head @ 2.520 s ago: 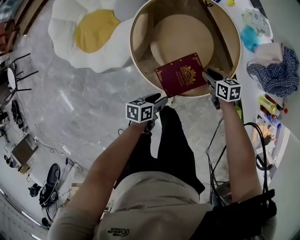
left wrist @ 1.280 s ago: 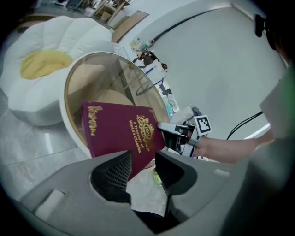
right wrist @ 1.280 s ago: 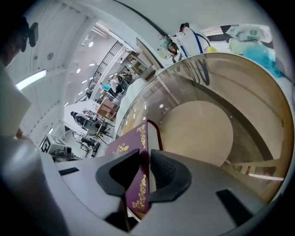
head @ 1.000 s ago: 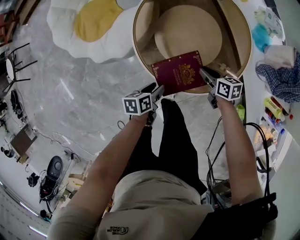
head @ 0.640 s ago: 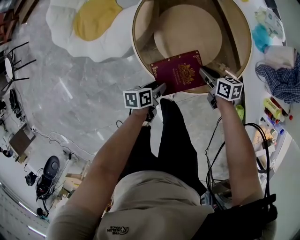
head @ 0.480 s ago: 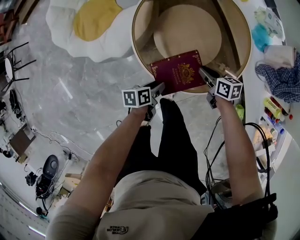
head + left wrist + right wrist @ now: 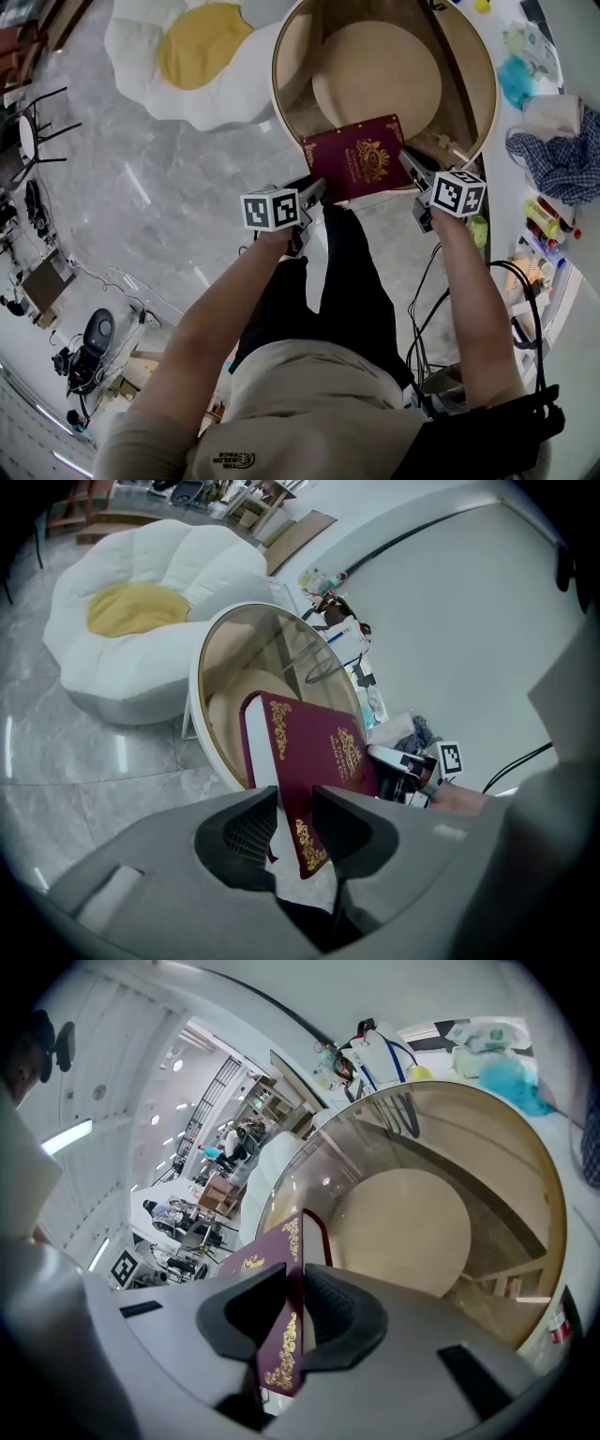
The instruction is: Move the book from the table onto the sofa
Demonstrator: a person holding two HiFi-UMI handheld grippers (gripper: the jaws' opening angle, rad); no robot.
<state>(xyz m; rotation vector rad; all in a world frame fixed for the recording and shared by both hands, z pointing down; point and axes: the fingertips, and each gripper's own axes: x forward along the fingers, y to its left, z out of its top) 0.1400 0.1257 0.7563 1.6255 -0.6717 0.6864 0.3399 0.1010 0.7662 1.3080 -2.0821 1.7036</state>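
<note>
Left claw (image 7: 316, 189) clamped on near-left corner of maroon gold-stamped book (image 7: 361, 159), jaws just closed in; right claw (image 7: 409, 161) same on right edge. Book over near rim of round glass worktop (image 7: 375, 66). Transfer to white petal-shaped sofa (image 7: 192, 56) not yet done.

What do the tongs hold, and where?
The dark red book: left tongs on its near left corner, right tongs on its right edge. Both pairs of jaws have just been closing on it.

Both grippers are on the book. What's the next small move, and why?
Probably swing the book left toward the white sofa: both the left gripper and right gripper, jaws just closed further, pinch its near corners over the glass table.
</note>
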